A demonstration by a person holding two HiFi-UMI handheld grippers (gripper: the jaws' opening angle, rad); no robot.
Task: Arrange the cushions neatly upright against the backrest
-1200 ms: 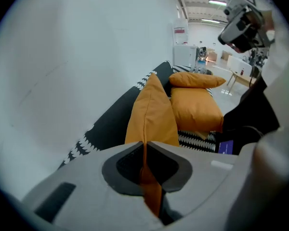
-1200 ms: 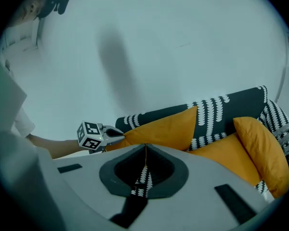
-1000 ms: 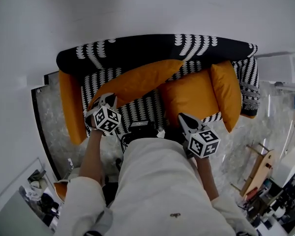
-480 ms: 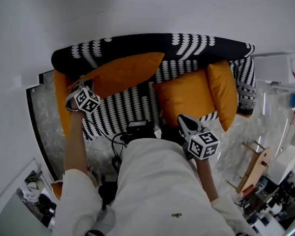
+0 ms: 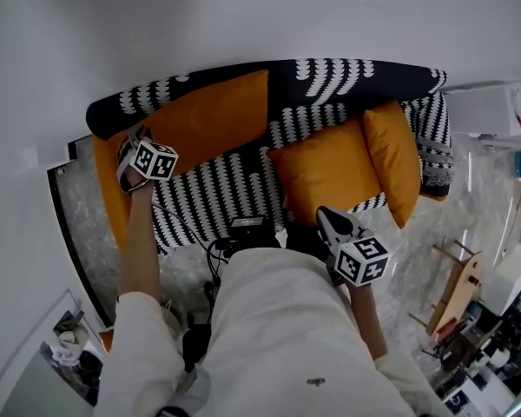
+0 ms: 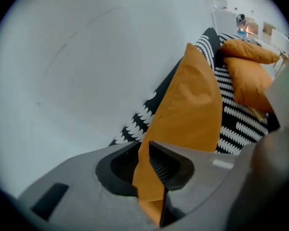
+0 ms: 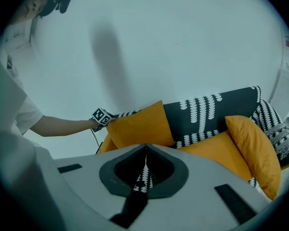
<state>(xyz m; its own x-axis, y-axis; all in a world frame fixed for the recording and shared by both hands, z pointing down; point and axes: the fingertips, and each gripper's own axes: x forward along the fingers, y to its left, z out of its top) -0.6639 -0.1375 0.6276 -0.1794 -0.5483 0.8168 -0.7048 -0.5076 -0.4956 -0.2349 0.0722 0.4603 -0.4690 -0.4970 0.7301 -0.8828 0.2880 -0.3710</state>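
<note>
Left cushion [image 5: 210,115] against backrest [image 5: 347,76]; middle cushion [image 5: 317,172] touching right cushion [image 5: 395,159].

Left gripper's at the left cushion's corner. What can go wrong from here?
1. The left gripper's jaws have just been opening with the left cushion's corner between them. It only leans on the backrest, so it may slump once freed.
2. The middle cushion lies back on the seat beside the right cushion. Raising it with the right gripper, now shut and empty, could knock that one over.
</note>
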